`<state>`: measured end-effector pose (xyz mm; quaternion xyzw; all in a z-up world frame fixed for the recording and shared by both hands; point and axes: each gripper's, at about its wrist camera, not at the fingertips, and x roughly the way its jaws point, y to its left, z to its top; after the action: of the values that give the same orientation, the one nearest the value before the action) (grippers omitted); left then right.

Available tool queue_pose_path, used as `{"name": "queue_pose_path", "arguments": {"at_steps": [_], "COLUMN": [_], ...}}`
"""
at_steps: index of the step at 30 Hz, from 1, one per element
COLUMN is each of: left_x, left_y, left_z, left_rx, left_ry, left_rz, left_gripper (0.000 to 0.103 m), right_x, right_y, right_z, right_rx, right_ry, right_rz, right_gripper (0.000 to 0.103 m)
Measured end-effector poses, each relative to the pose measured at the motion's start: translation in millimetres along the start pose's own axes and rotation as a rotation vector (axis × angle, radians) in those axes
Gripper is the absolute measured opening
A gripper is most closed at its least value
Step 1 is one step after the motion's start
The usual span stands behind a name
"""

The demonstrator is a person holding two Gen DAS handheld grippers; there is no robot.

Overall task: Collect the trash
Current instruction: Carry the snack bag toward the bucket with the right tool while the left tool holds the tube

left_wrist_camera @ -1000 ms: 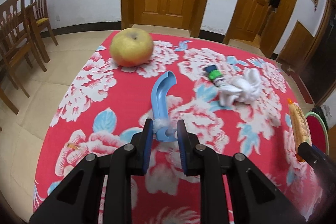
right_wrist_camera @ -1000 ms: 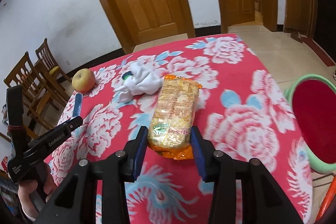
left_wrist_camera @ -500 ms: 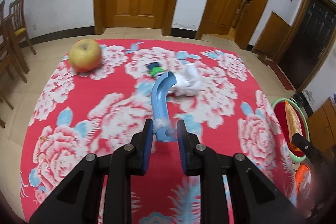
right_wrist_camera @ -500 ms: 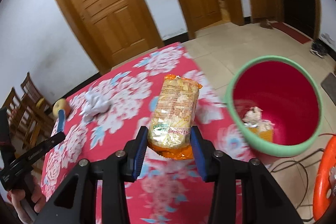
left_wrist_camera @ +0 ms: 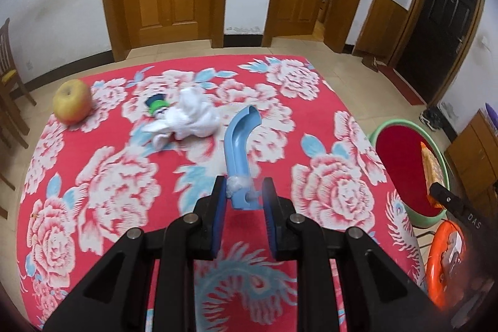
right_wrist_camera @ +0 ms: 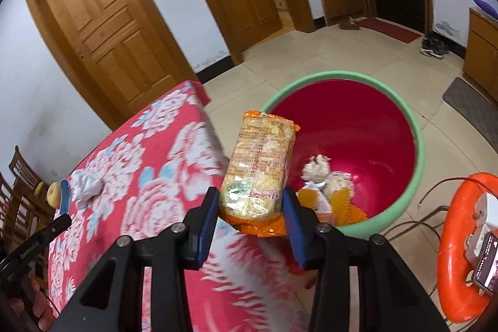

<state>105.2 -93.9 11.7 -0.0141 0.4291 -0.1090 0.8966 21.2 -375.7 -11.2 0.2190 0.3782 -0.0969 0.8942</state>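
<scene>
The right gripper (right_wrist_camera: 250,209), clamped on the snack packet (right_wrist_camera: 260,167), has swung off the table's (left_wrist_camera: 314,129) right edge to above the bin (right_wrist_camera: 414,126); release comes next. The left gripper (left_wrist_camera: 242,201) pinches the blue scoop (left_wrist_camera: 239,142) above the table, now nearer that edge.

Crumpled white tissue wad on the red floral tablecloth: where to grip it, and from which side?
Take the crumpled white tissue wad across its bulky rounded middle, coming from above with the fingers straddling it. It is soft and lumpy, so it should squash into the pads. Avoid the thin flat tail toward the near-left, and keep clear of the small green and blue object touching its far-left edge.
</scene>
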Motion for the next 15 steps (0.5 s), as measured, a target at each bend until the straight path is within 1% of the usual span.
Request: {"name": "queue_pose_path", "arguments": {"at_steps": [7, 13, 15], "left_x": [11, 17, 18], "left_y": [-31, -50, -55], "left_z": [1, 1, 1], "left_rx": [0.042, 0.073, 0.080], "left_ry": [0.019, 0.027, 0.029], "left_rz": [-0.013, -0.019, -0.020], "left_gripper": [0.022, 0.022, 0.022], "right_x": [7, 11, 12], "right_y": [-30, -46, -49], "right_z": [7, 12, 13], "right_rx": [0.032, 0.049, 0.053], "right_ry": [0.014, 0.020, 0.022], "right_rz": [-0.033, -0.046, -0.045], "right_gripper": [0.044, 0.045, 0.047]}}
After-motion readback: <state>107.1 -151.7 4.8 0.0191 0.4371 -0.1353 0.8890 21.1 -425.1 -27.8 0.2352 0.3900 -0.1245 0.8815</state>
